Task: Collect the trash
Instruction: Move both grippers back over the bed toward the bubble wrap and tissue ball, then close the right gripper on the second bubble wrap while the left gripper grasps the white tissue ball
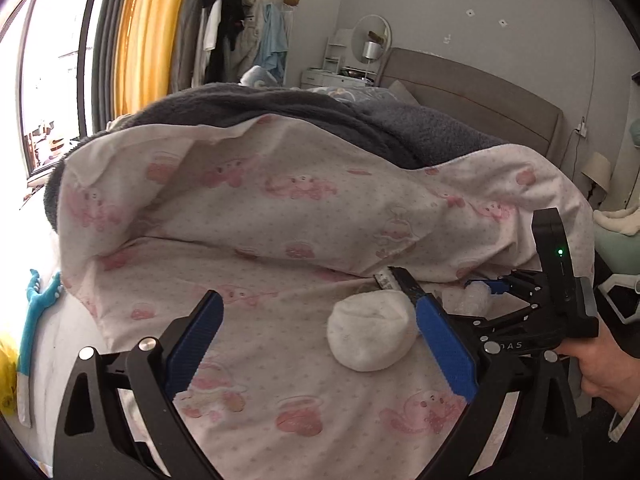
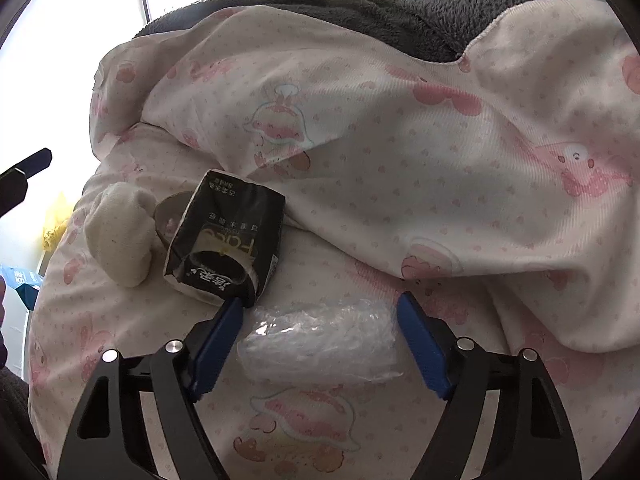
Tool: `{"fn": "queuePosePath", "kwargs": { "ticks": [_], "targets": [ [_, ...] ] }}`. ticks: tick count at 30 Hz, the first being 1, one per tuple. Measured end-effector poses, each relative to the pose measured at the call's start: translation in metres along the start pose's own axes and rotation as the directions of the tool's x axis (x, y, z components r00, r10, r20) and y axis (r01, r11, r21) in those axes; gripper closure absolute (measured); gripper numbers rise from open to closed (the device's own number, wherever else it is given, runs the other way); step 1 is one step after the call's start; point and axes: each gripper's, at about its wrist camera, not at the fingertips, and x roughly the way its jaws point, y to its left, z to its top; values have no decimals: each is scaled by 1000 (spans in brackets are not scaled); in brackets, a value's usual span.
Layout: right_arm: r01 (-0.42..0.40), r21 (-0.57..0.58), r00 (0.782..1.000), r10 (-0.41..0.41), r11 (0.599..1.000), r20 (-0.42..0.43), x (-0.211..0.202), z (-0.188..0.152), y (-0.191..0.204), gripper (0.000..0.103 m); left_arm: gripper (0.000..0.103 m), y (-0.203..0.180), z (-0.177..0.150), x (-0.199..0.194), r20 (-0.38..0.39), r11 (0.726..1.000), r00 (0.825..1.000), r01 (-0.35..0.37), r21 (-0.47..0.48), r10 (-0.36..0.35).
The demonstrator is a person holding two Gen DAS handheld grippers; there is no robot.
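A clear crumpled plastic wrap [image 2: 320,340] lies on the pink-print bed sheet [image 2: 460,160] between the open jaws of my right gripper [image 2: 320,308], which are not closed on it. A black tissue pack [image 2: 228,240] lies just beyond the right gripper's left finger. A white wad [image 2: 120,236] lies left of the pack, with a cardboard tape ring [image 2: 170,210] half hidden between them. In the left wrist view my left gripper [image 1: 316,304] is open, with the white wad [image 1: 370,330] between its jaws by the right finger. The right gripper [image 1: 500,286] shows there over the plastic wrap [image 1: 478,294].
A grey fleece blanket [image 1: 304,112] is heaped behind the folded-back sheet. A grey headboard [image 1: 472,96] and a white shelf [image 1: 340,74] stand at the far wall. Clothes [image 1: 228,20] hang by a yellow curtain [image 1: 152,36]. A blue plush toy [image 1: 38,308] lies at the bed's left edge.
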Motion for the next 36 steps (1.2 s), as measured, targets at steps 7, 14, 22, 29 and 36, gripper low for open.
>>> {"fn": "queuePosePath", "kwargs": {
  "ticks": [7,14,22,29,36],
  "targets": [
    [39,27,999,-39,999,11,-3,-10,-2,42,4,-20,3,17,-16,1000,1000,-13,4,13],
    [19,98,999,-24,995,47,-27,-15,-4,42,5,-28,-11,33,-82,1000,996,-25,7,25],
    [-28,209,989,-4,978,149,-56,-20,-10,42,6,-39,-16,51,-108,999,994,-36,-17,34],
    [-78,219,987,43,973,157,-51,-21,8,42,27,-28,-23,69,-147,992,989,-44,-118,26],
    [-100,185,983,69,978,171,-56,-25,31,42,51,-28,-33,44,-91,992,996,-23,-122,11]
  ]
}}
